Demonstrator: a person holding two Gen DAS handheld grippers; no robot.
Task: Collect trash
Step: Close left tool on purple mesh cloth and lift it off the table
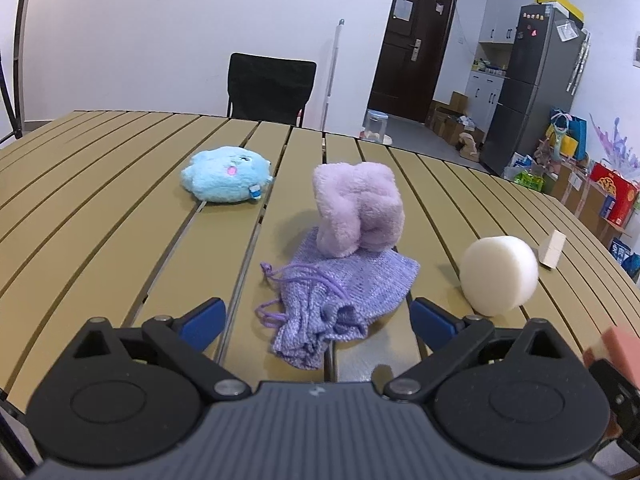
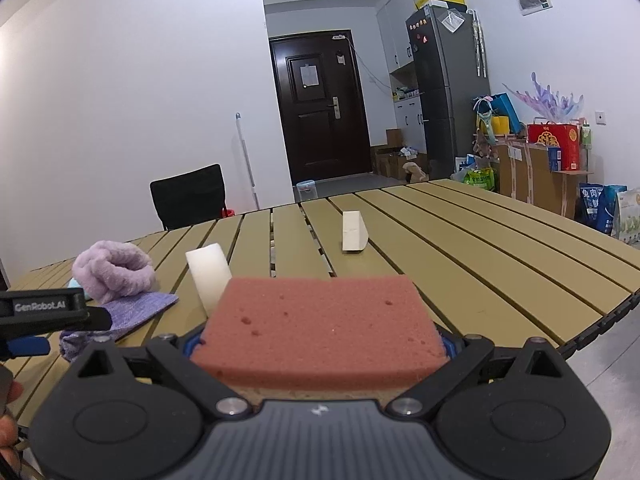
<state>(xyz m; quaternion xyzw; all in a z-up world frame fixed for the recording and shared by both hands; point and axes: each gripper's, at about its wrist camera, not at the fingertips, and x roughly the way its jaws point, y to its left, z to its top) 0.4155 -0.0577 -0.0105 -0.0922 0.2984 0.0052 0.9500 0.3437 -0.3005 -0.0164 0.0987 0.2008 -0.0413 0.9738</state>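
Note:
My left gripper point(image 1: 318, 318) is open, its blue fingertips on either side of the mouth of a purple knitted drawstring bag point(image 1: 340, 292) lying on the slatted table. A lilac fluffy cloth point(image 1: 356, 210) sits on the bag's far end. A white foam cylinder point(image 1: 498, 274) lies to the right and a small white foam wedge point(image 1: 552, 249) beyond it. My right gripper point(image 2: 320, 344) is shut on a pink sponge point(image 2: 320, 328) held above the table's near edge; the sponge also shows in the left wrist view point(image 1: 614, 350). The cylinder point(image 2: 208, 272) and wedge point(image 2: 354, 230) show in the right wrist view.
A light blue plush toy point(image 1: 228, 178) lies at the left of the table point(image 1: 100, 200). A black chair point(image 1: 272, 88) stands behind the table. The table's right edge point(image 2: 600, 320) drops to the floor. Boxes, bags and a fridge point(image 2: 448, 88) line the far wall.

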